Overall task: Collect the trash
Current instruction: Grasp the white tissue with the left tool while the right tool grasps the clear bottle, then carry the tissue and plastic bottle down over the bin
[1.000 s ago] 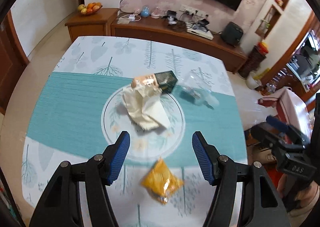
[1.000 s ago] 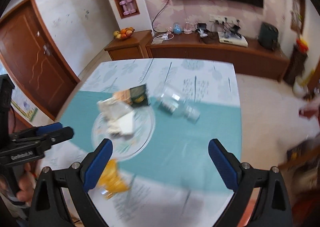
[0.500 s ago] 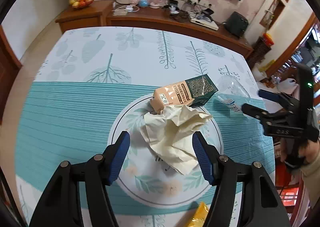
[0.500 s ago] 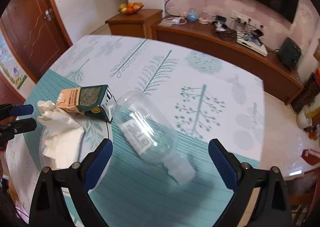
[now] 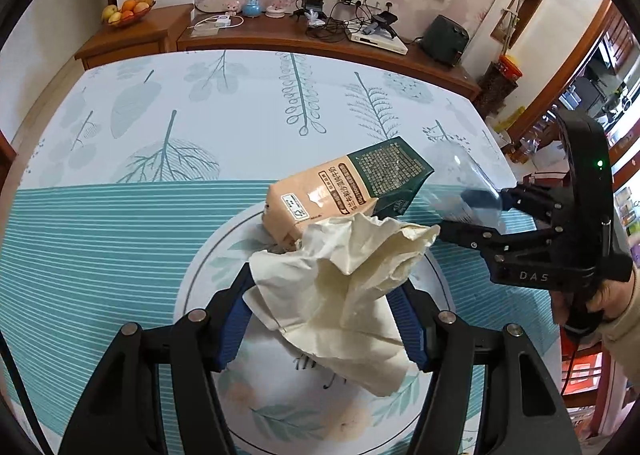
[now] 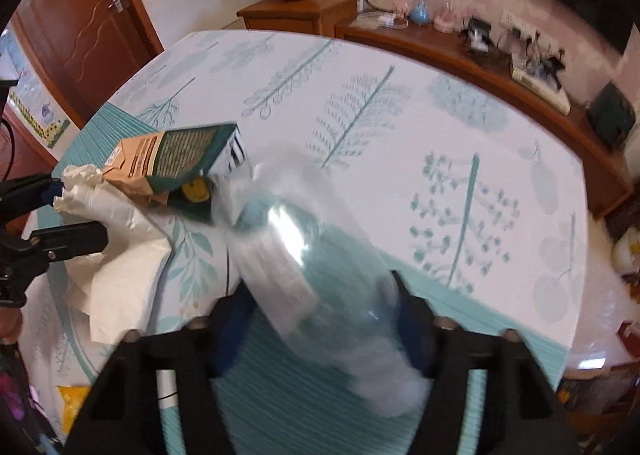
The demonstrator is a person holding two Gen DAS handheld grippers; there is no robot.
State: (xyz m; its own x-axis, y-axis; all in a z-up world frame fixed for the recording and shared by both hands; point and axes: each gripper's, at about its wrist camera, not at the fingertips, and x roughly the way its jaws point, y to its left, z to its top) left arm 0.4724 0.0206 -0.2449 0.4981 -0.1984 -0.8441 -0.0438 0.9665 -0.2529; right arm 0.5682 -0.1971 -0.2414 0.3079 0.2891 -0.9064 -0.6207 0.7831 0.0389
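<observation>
On the teal and white table (image 5: 120, 215), crumpled cream paper (image 5: 340, 287) lies on a round white mat (image 5: 280, 395). My left gripper (image 5: 322, 311) straddles the paper, jaws closing, blue pads touching both its sides. A tan and green carton (image 5: 344, 183) lies just beyond, against the paper. To its right lies a clear plastic bottle (image 6: 320, 255). My right gripper (image 6: 320, 319) is closing on it, pads against its sides. The left wrist view shows the right gripper (image 5: 464, 215) at the bottle (image 5: 452, 175). A yellow wrapper (image 6: 72, 403) lies at the table's near left.
A wooden sideboard (image 5: 280, 35) with cables and devices runs behind the table, with a fruit bowl (image 5: 128, 11) on a cabinet at its left. A brown door (image 6: 80, 15) stands far left. A person's hand (image 5: 600, 303) holds the right gripper at the table's right edge.
Both grippers have come down and forward onto the table. The left now has the paper between its pads. The right jaws have narrowed from wide open onto the bottle.
</observation>
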